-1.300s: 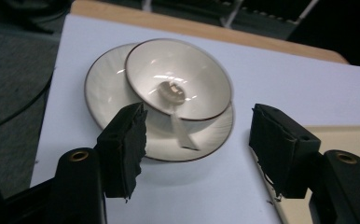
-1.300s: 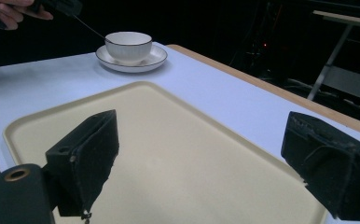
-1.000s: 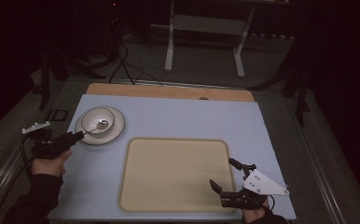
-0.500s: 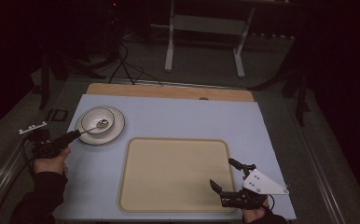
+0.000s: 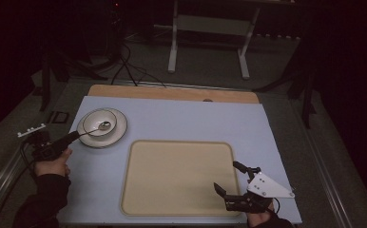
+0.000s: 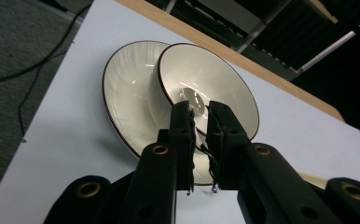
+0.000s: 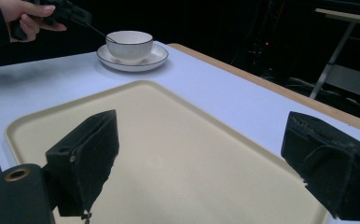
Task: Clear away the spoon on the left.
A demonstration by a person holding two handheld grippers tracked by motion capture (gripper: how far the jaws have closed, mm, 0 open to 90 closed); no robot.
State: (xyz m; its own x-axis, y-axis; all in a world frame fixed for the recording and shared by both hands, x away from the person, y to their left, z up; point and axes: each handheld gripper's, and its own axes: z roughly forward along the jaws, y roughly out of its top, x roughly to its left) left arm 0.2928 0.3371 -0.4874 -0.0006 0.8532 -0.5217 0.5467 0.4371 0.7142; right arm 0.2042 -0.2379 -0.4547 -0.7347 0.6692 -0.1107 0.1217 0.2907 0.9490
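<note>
A white bowl (image 5: pixel 99 122) with a dark rim stands on a matching saucer (image 5: pixel 117 133) at the table's left. A metal spoon (image 5: pixel 104 126) lies in the bowl, its handle pointing out to the left. My left gripper (image 5: pixel 77 135) has just been closing and is shut on that handle. In the left gripper view its jaws stand close together at the spoon (image 6: pixel 190 95), over the bowl (image 6: pixel 215 79). My right gripper (image 5: pixel 226 175) is open over the near right corner of the beige tray (image 5: pixel 177 175), holding nothing.
The tray lies on a pale blue table cover (image 5: pixel 196 123) with a wooden strip (image 5: pixel 172 92) along the far edge. Beyond the table stand a metal frame (image 5: pixel 210 28) and floor cables (image 5: pixel 124 66). The right gripper view shows the bowl (image 7: pixel 129 44) far off.
The left gripper's jaws have drawn together around the spoon's handle. Neither hand has shifted, and the right gripper stays open.
</note>
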